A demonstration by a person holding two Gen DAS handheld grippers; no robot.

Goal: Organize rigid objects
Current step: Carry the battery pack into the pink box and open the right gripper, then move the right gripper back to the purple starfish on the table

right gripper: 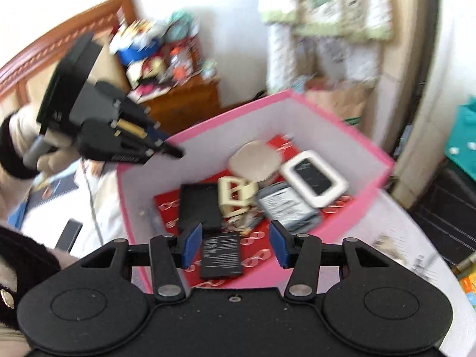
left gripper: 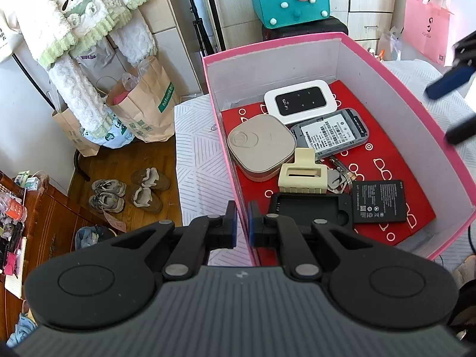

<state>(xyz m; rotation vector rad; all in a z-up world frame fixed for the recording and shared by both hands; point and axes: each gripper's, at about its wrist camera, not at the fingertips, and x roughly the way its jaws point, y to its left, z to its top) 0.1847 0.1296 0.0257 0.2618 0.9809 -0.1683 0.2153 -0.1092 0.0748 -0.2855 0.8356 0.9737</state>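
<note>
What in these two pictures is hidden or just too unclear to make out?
- Black case, left wrist view: its near end is hidden behind the left gripper.
- Keys, left wrist view: mostly covered by the cream hair clip.
- Right gripper, left wrist view: blurred and cut off by the right edge.
- Battery label, right wrist view: motion blur makes the print unreadable.
- Pink box front, both views: hidden behind the grippers.

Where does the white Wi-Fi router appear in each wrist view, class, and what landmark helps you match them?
Left wrist view: white Wi-Fi router lies toward the far wall inside the pink box, above centre.
Right wrist view: the router lies right of centre, blurred, near the box's right wall.
Shared landmark: cream hair claw.
</note>
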